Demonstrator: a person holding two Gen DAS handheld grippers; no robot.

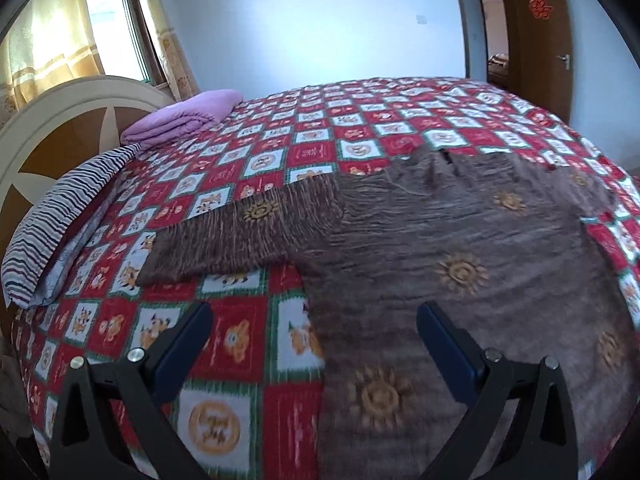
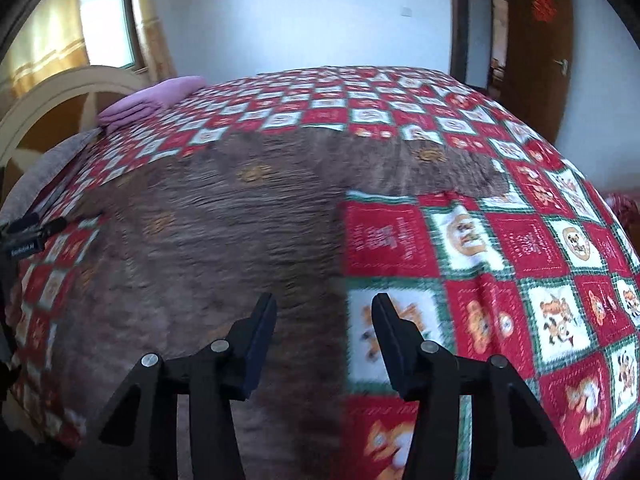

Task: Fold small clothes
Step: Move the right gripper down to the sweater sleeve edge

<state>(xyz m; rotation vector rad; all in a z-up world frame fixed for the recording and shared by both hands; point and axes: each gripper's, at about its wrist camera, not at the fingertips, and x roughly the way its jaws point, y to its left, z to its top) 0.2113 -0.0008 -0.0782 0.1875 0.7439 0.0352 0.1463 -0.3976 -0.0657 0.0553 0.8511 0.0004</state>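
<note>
Hovering over a brown top (image 1: 440,248) spread flat on the bed (image 1: 224,360), two hand-held grippers straddle its side edges.

Nearest the lens, the left gripper (image 1: 314,320) hangs with its fingers wide apart and empty, astride the garment's left side edge; the right gripper (image 2: 324,312), fingers likewise parted and holding nothing, sits astride the right side edge, where brown cloth meets the red checked cover. Beyond them the top's body runs lengthwise away from both grippers toward the neckline (image 1: 444,156), one sleeve (image 1: 240,236) stretched out leftward toward the striped pillow (image 1: 60,232), the other reaching right. The left sleeve likely falls to the left gripper. A folded lilac blanket (image 1: 180,118) lies farthest off, by the headboard.
</note>
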